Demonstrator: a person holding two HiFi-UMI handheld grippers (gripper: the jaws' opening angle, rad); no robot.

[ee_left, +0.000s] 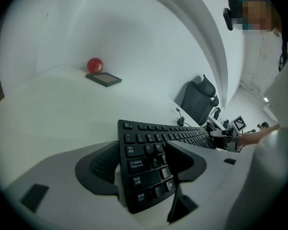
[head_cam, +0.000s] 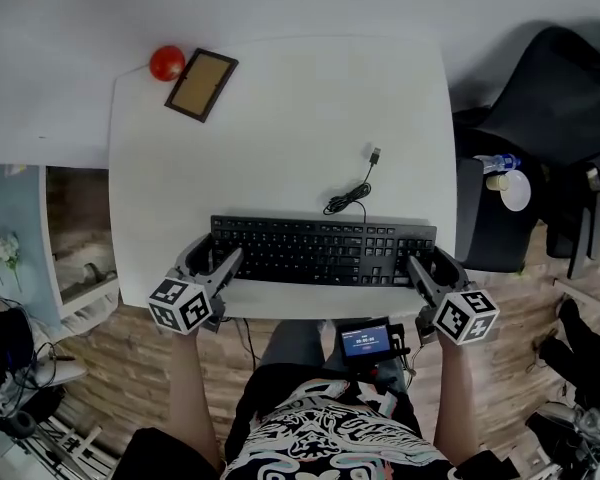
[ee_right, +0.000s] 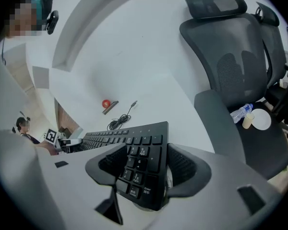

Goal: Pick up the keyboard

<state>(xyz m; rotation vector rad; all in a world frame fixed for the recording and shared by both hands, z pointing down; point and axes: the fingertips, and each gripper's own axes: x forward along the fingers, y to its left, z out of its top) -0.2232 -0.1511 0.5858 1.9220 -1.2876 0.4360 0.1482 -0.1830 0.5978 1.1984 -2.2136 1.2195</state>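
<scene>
Now your white table fills most of the head view, and a black office chair stands just off its right side. The black keyboard lies flat along the table's near edge, its long side running left to right, directly in front of you.

Your left gripper sits at the keyboard's left end. Its jaws are spread wide, and the left gripper view shows the Tab, Caps Lock and Shift corner lying between them. Your right gripper mirrors it at the right end, jaws equally spread, with the number pad between them in the right gripper view. Neither pair looks clamped on the board, though I cannot tell whether any pad brushes its edge.

Far off at the table's far left corner lies a brown picture frame, flat on the surface. The keyboard's cable coils just beyond the board's far edge, and its plug rests on the tabletop a little farther away. Near your lap, below the table's near edge, a small lit screen shows. A red ball touches the frame's far left side. On the chair seat a water bottle lies on its side.
</scene>
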